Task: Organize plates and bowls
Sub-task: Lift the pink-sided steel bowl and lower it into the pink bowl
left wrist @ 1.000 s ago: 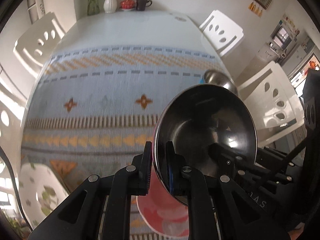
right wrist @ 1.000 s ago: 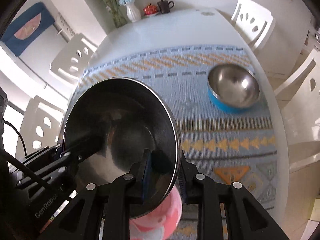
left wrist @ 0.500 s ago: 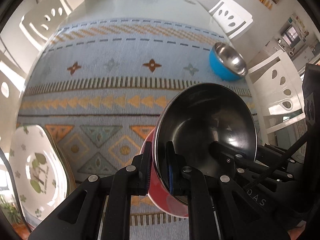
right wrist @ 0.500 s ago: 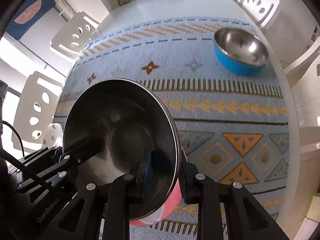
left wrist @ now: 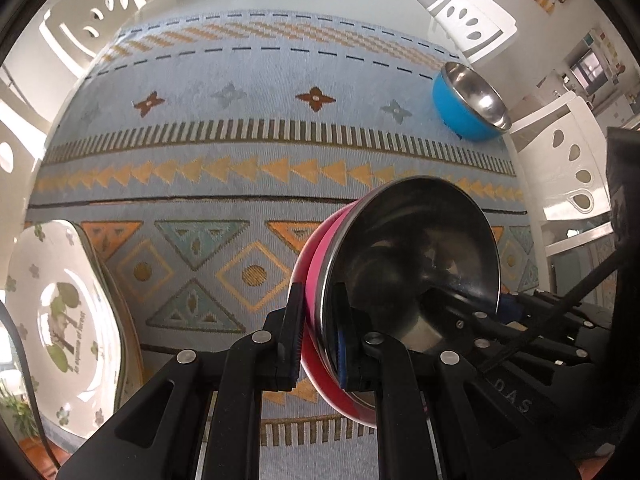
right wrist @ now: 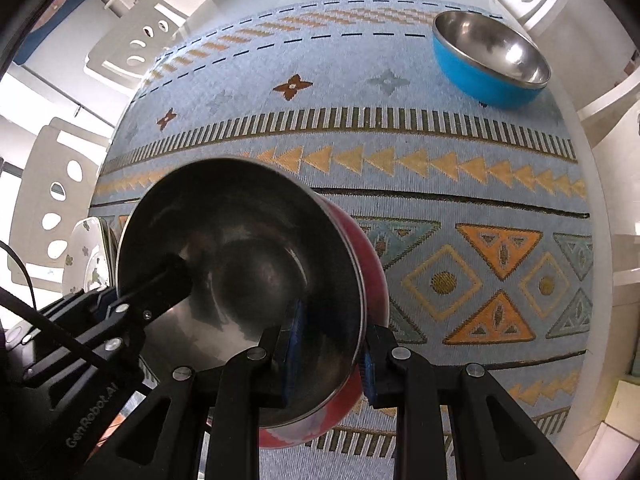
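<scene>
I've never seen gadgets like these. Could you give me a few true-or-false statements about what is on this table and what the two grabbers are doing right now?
1. Both grippers clamp the same pink steel-lined bowl. True: the left gripper and the right gripper pinch opposite rims.
2. The blue steel-lined bowl is stacked inside the pink one. False: it sits apart, far across the patterned blue cloth.
3. A white flower-printed plate lies at the left.
True.
4. The pink bowl holds soup. False: it is empty.

The pink bowl (left wrist: 316, 280) has a glossy steel-like lining, as does the blue bowl (left wrist: 460, 114) beyond it on the matt woven cloth (left wrist: 240, 184).
</scene>
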Demonstrator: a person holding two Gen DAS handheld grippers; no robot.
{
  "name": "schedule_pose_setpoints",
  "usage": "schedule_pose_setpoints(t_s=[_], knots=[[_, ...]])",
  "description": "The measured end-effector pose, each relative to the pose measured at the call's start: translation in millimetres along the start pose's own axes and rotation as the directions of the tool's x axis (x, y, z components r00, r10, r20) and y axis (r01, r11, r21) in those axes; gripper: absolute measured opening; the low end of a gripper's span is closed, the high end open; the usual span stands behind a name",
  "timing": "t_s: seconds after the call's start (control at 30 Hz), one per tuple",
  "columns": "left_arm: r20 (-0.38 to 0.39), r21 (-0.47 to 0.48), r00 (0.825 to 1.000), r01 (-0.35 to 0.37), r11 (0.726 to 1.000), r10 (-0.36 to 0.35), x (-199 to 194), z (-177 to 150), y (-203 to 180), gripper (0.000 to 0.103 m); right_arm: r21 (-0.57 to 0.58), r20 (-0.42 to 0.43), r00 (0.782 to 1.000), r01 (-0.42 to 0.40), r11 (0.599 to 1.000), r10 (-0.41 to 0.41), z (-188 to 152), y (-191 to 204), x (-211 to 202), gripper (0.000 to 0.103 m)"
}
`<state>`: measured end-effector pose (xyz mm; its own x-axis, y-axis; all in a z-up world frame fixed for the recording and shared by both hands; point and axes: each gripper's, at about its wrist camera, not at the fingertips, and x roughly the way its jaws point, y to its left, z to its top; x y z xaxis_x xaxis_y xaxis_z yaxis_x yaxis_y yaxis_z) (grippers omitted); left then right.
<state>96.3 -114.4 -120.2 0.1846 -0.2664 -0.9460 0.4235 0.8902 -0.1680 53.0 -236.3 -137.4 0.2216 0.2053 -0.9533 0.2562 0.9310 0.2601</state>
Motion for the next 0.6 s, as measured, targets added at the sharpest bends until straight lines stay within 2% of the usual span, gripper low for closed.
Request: schedule_pose_setpoints(t_s=[0.23, 0.43, 0.6], knots=[[-0.011, 0.014, 1.0, 0.009, 1.0, -0.008, 1.4, 1.4, 0.5, 0.012, 0.011, -0.055, 0.998, 0.0, 1.0, 0.001, 3.8, -1.4, 1.4, 0.025], [-0.021, 0.029, 1.0, 0.009, 1.0, -0.008, 2.2, 1.2, -0.3, 0.012, 0.032, -0.068, 0.998, -0.014, 0.999, 0.017, 3.0, -3.2, 0.2, 0.025], [-0.04, -0.001, 0.999, 0.029, 1.0, -0.029, 0.7, 2.8, 4.1, 0.012, 0.045, -0.098, 0.995, -0.025, 0.999, 0.029, 2.3, -3.9, -2.7, 0.025]])
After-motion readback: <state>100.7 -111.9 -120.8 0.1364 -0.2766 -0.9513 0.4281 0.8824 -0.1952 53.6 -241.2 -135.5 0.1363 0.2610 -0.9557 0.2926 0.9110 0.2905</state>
